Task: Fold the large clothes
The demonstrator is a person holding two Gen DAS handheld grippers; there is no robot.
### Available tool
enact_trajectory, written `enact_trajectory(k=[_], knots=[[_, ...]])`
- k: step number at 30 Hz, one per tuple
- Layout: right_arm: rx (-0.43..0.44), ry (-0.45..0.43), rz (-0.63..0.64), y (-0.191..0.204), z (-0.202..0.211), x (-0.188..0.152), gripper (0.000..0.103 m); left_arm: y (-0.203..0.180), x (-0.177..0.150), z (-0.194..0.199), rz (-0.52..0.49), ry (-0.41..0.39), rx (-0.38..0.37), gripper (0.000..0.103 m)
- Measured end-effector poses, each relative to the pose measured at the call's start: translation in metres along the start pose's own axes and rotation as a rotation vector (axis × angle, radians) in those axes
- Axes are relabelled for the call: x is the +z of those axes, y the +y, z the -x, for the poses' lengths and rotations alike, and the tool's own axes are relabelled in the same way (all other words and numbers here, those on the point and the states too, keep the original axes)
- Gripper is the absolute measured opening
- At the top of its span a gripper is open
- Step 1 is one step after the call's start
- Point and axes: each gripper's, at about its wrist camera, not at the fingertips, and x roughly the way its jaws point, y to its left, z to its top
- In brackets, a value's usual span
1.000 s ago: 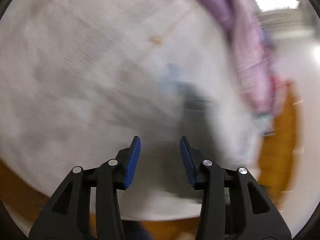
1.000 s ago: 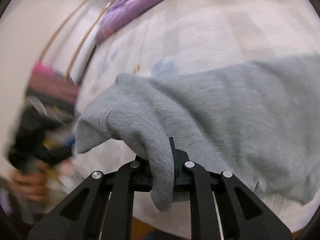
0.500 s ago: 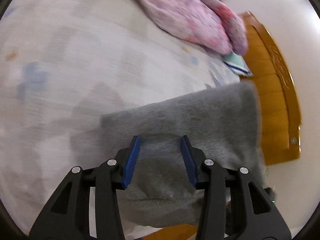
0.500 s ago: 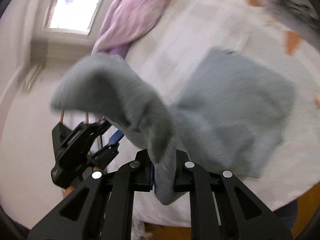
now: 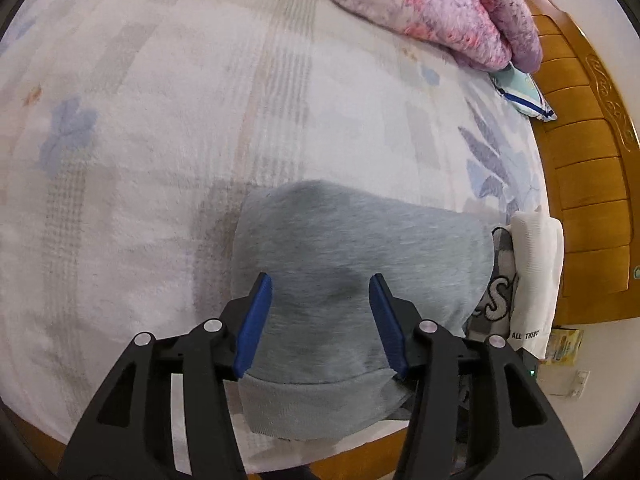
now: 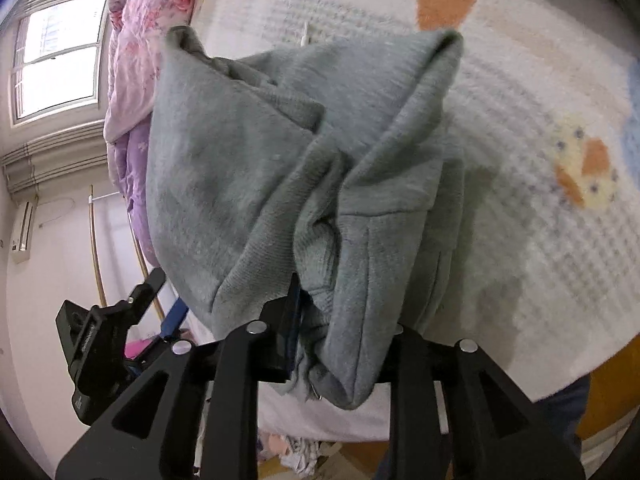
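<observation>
Between the clamped jaws of the right gripper (image 6: 340,340) hangs a bunched grey sweatshirt (image 6: 256,152), while the left gripper (image 5: 320,320) hovers above it, jaws apart.

The right claw (image 6: 336,336) is clamped on a bunched fold of the grey sweatshirt (image 6: 248,152), whose bulk hangs lifted in front of the camera with its ribbed hem drooping past the fingers. Beneath it lies the bed (image 6: 540,128) with its pale patterned blanket. The left claw (image 6: 160,300) shows at lower left, beside the pink floral quilt (image 6: 136,52) and a window (image 6: 56,60).
</observation>
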Motion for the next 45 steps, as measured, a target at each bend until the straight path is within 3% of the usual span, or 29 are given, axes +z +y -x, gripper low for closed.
enact_trajectory(k=[1, 6, 10, 14, 20, 23, 25, 27, 29, 30, 34, 38, 41, 43, 45], knots=[[-0.031, -0.014, 0.021, 0.0, 0.01, -0.002, 0.045, -0.005, 0.003, 0.003, -0.005, -0.005, 0.002, 0.052], [-0.2, -0.073, 0.254, 0.027, 0.061, -0.005, 0.045, -0.037, 0.014, 0.003, -0.048, -0.01, 0.002, 0.052], [-0.151, -0.105, 0.409, 0.054, 0.073, 0.009, 0.036, -0.053, 0.013, -0.021, -0.086, 0.045, 0.033, 0.052], [-0.07, -0.086, 0.473, 0.082, 0.036, 0.037, 0.034, -0.066, 0.017, -0.054, -0.159, 0.09, 0.152, 0.055], [-0.227, 0.002, 0.397, 0.054, -0.035, 0.08, 0.03, -0.063, 0.03, -0.084, -0.164, 0.17, 0.188, 0.061], [-0.219, 0.012, 0.375, 0.043, -0.043, 0.091, 0.029, -0.061, 0.036, -0.093, -0.141, 0.184, 0.174, 0.064], [-0.224, 0.024, 0.386, 0.044, -0.034, 0.092, 0.03, -0.061, 0.039, -0.091, -0.11, 0.188, 0.148, 0.072], [-0.243, 0.007, 0.395, 0.046, -0.015, 0.085, 0.036, -0.059, 0.037, -0.081, -0.076, 0.168, 0.12, 0.073], [-0.278, -0.029, 0.402, 0.04, -0.001, 0.074, 0.052, -0.058, 0.033, -0.068, -0.059, 0.142, 0.095, 0.073], [-0.297, -0.034, 0.397, 0.034, 0.005, 0.067, 0.066, -0.058, 0.028, -0.058, -0.057, 0.12, 0.09, 0.073], [-0.247, 0.08, 0.336, 0.0, -0.001, 0.05, 0.066, -0.045, 0.006, -0.038, -0.024, 0.099, 0.117, 0.076], [-0.333, 0.094, 0.23, -0.038, -0.015, 0.052, 0.064, -0.014, -0.017, -0.042, 0.051, 0.15, 0.179, 0.076], [-0.217, 0.094, 0.151, -0.051, -0.005, 0.055, 0.066, 0.003, -0.024, -0.046, 0.106, 0.167, 0.126, 0.076], [-0.042, 0.134, 0.037, -0.065, -0.002, 0.056, 0.066, 0.007, -0.023, -0.047, 0.109, 0.171, 0.114, 0.078], [0.066, 0.16, -0.026, -0.075, -0.003, 0.054, 0.066, 0.007, -0.022, -0.049, 0.098, 0.176, 0.101, 0.079]])
